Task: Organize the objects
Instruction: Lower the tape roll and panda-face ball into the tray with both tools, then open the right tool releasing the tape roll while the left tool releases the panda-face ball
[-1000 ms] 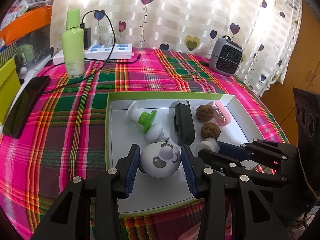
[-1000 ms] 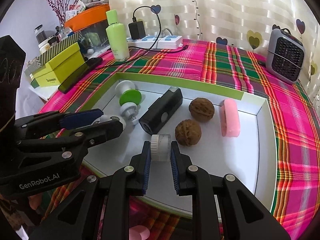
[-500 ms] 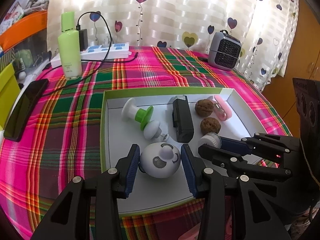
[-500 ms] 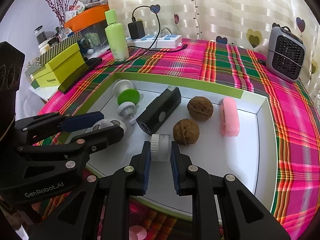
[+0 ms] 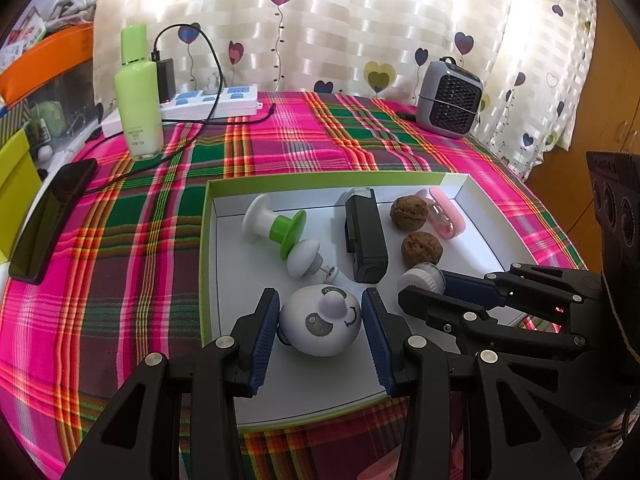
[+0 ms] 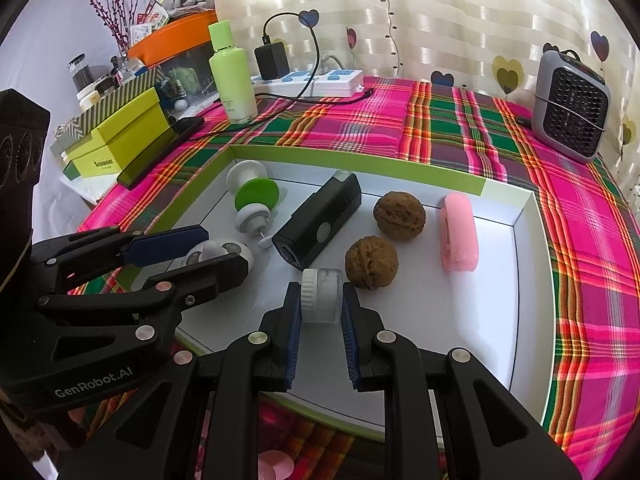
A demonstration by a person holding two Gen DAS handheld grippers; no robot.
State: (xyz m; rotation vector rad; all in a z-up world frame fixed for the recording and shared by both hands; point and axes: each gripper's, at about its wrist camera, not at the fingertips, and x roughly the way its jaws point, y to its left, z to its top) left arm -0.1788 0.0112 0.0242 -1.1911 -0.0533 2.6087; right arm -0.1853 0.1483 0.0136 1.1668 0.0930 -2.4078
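Panda toy (image 5: 320, 324) sits clamped between the left gripper's (image 5: 320, 334) pads inside the white tray (image 5: 224, 280), while the right gripper (image 6: 320, 312) pinches a small white jar (image 6: 322, 294).

Daylight is glowing through a heart-printed curtain (image 5: 360, 32) behind the counter (image 5: 280, 148), which is wearing a bright plaid cloth (image 6: 580, 216).

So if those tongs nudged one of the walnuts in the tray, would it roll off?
Probably a little. The nearer walnut is round and sits loose on the smooth white tray, so it would likely roll. Its ridged seam might make it wobble and stop soon. The shell looks hard, so hardly fragile.
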